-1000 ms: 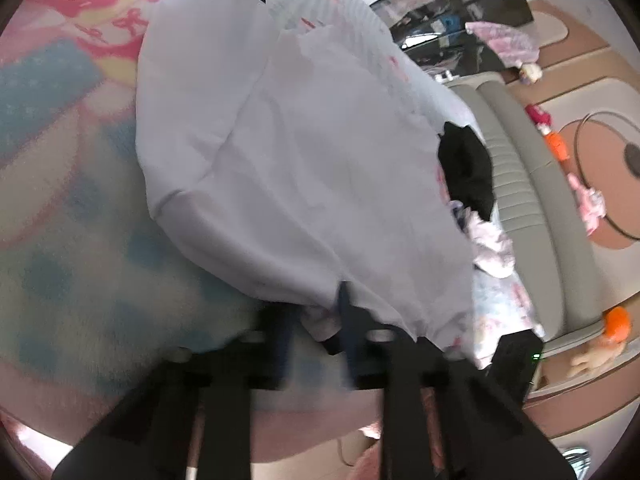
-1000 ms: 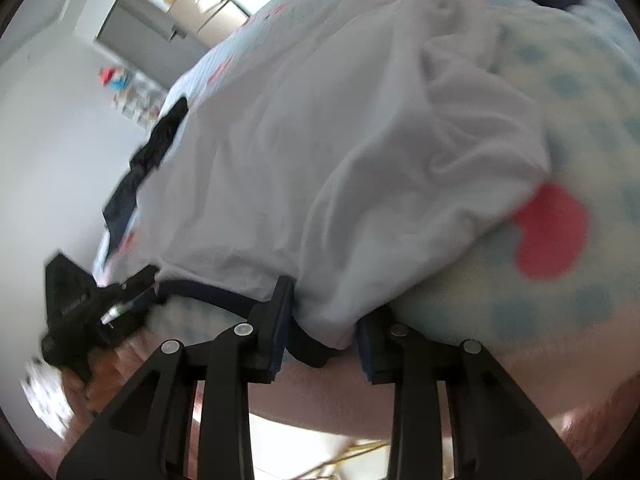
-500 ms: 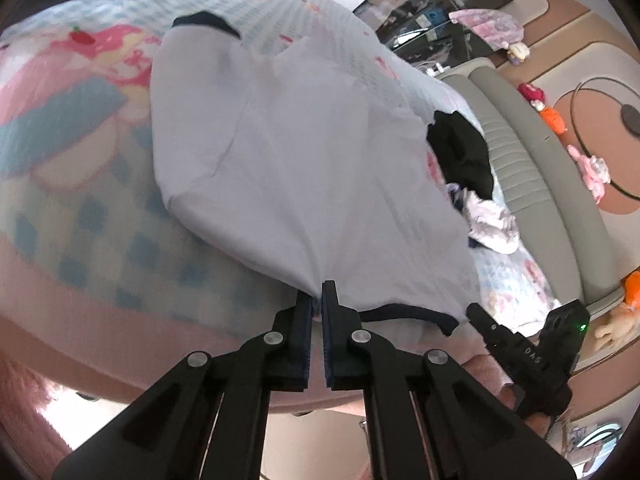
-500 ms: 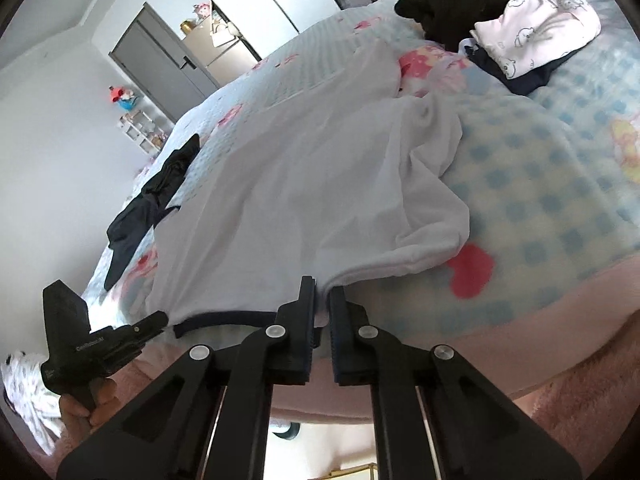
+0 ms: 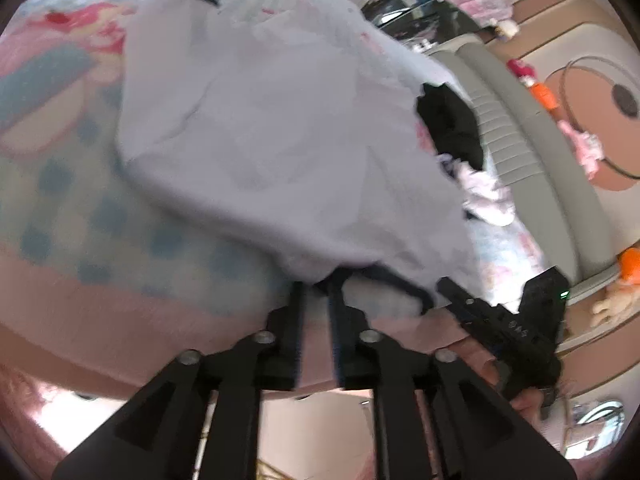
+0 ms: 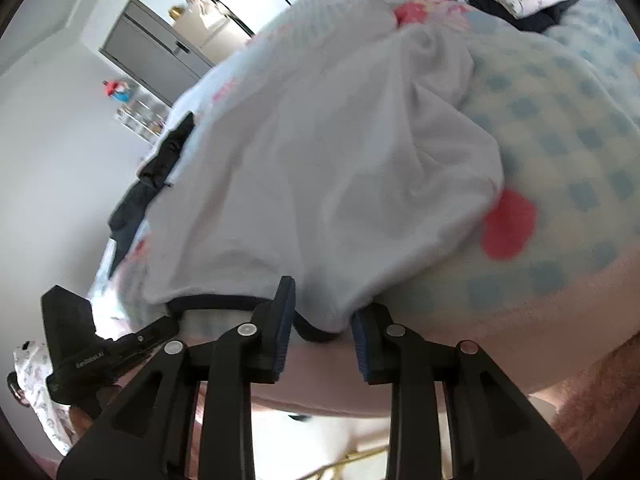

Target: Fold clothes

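A white T-shirt [image 5: 280, 120] with navy trim [image 6: 224, 302] lies spread on a checked bed blanket [image 5: 60, 200]. My left gripper [image 5: 316, 292] is at the shirt's near edge; its jaws are opening, with a bunched bit of hem and trim between the tips. In the right wrist view the same shirt [image 6: 320, 160] reaches my right gripper [image 6: 322, 308]. Its jaws are opening too, and the hem and a loop of trim hang in the gap. Each view shows the other gripper off to the side, in a hand.
A black garment [image 5: 452, 124] and a pink-white folded piece [image 5: 484, 192] lie on the bed's far right. A grey padded bench [image 5: 540, 152] stands beside the bed, with toys on the floor beyond. Dark clothes [image 6: 156, 176] lie at the bed's far left.
Half a second ago both grippers were shut at the shirt's near edge. Now both pairs of jaws stand apart, and the hem bunches up at the tips.
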Demonstrator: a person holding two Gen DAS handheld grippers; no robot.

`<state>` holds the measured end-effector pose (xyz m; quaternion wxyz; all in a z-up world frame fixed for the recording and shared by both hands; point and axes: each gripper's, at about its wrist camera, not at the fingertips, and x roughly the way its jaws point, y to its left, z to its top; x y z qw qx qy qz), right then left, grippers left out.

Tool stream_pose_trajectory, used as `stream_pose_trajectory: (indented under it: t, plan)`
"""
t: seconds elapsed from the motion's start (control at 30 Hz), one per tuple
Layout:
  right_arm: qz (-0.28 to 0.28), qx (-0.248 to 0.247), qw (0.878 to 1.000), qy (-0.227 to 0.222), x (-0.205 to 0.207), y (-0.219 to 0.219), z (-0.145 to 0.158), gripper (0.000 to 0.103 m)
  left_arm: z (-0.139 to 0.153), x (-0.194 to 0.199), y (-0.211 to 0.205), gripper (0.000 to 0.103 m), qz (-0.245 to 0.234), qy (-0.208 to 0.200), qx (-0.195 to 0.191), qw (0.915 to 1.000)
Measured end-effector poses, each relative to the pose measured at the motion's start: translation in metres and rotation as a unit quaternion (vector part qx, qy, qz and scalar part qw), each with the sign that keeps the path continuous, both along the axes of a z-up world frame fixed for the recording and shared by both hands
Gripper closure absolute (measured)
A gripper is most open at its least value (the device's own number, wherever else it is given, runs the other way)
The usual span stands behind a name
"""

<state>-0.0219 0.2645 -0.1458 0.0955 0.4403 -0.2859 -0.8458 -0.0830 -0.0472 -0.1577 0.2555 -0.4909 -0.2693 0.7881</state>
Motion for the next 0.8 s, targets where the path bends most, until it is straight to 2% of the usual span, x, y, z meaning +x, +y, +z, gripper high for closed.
stream_pose_trajectory:
  t: [0.03, 0.1, 0.17, 0.2, 0.23, 0.3, 0.4, 0.47, 0.57, 0.67, 0.7, 0.77, 0.8]
  plan:
    - [-0.002, -0.005, 1.000, 0.005, 0.001, 0.001, 0.002, 0.072, 0.001, 0.001, -0.002, 0.051, 0.006, 0.003, 0.008, 0.9999]
    - [-0.003, 0.011, 1.000, -0.002, -0.001, -0.001, -0.001, 0.064, -0.002, -0.001, -0.003, 0.052, 0.014, 0.000, 0.003, 0.9999]
    - [-0.001, 0.027, 1.000, -0.011, -0.004, -0.003, -0.006, 0.064, -0.008, -0.006, -0.003, 0.065, 0.022, -0.002, -0.012, 0.9997]
    - [0.005, 0.041, 0.999, -0.013, -0.007, -0.005, -0.012, 0.065, -0.011, -0.009, -0.003, 0.089, 0.028, 0.001, -0.021, 0.9994]
    - [0.006, 0.050, 0.999, -0.013, -0.008, -0.007, -0.015, 0.069, -0.013, -0.013, -0.003, 0.091, 0.029, -0.003, -0.024, 0.9993]
    - [0.011, 0.067, 0.998, -0.009, -0.009, -0.011, -0.012, 0.091, -0.011, -0.014, -0.004, 0.094, 0.030, -0.007, -0.019, 0.9993]
    - [0.005, 0.086, 0.996, 0.019, 0.003, -0.013, 0.007, 0.098, 0.001, -0.001, -0.002, 0.095, 0.023, 0.010, -0.034, 0.9991]
    - [-0.004, 0.104, 0.994, 0.032, 0.013, -0.012, 0.019, 0.099, 0.005, 0.007, -0.004, 0.095, 0.021, 0.011, -0.035, 0.9991]
    - [-0.014, 0.088, 0.996, 0.026, 0.021, -0.004, 0.021, 0.099, 0.008, 0.015, -0.007, 0.095, 0.023, 0.008, -0.034, 0.9991]
    - [-0.011, 0.087, 0.996, 0.010, 0.020, -0.004, 0.013, 0.099, -0.002, 0.012, -0.008, 0.096, 0.024, -0.017, -0.031, 0.9991]
    - [-0.009, 0.097, 0.995, -0.010, 0.018, -0.004, 0.005, 0.099, -0.010, 0.011, -0.009, 0.095, 0.026, -0.032, -0.036, 0.9985]
    - [-0.005, 0.115, 0.992, -0.049, 0.012, -0.005, -0.012, 0.099, -0.031, 0.007, -0.010, 0.095, 0.022, -0.092, -0.049, 0.9943]
    - [-0.004, 0.104, 0.992, -0.068, 0.011, -0.003, -0.018, 0.099, -0.038, 0.009, -0.011, 0.095, 0.012, -0.118, -0.052, 0.9915]
